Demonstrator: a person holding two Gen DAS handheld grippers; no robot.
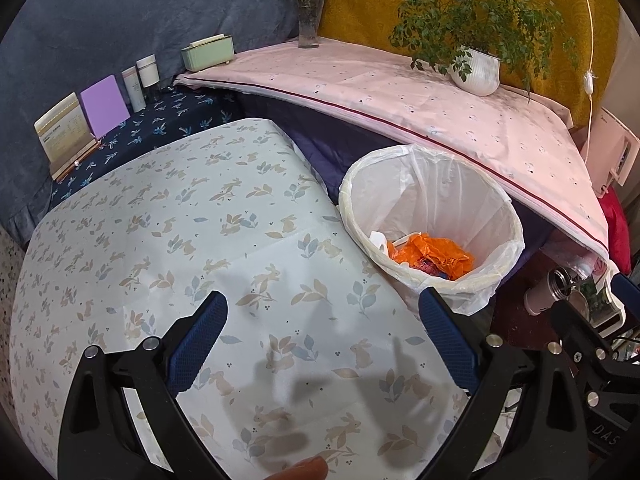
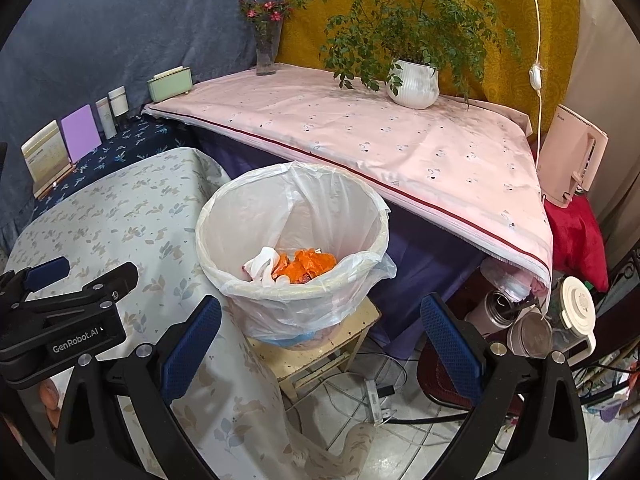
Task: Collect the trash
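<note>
A white bin (image 1: 432, 224) lined with a clear bag stands beside the table with the rabbit-print cloth (image 1: 180, 240). Orange wrappers (image 1: 432, 256) and white tissue lie inside it. In the right wrist view the bin (image 2: 292, 240) sits on a small stool (image 2: 320, 352), holding the orange wrappers (image 2: 308, 264) and tissue (image 2: 262, 266). My left gripper (image 1: 324, 336) is open and empty above the cloth, left of the bin. My right gripper (image 2: 320, 348) is open and empty, in front of the bin. The left gripper's body (image 2: 64, 316) shows at the left of the right wrist view.
A pink-clothed table (image 1: 400, 100) behind the bin holds a potted plant (image 1: 476, 70), a flower vase (image 1: 310, 20) and a green box (image 1: 208, 52). Cards and bottles (image 1: 104, 108) stand at the back left. Jars, a flask and cables (image 2: 532, 320) crowd the floor at right.
</note>
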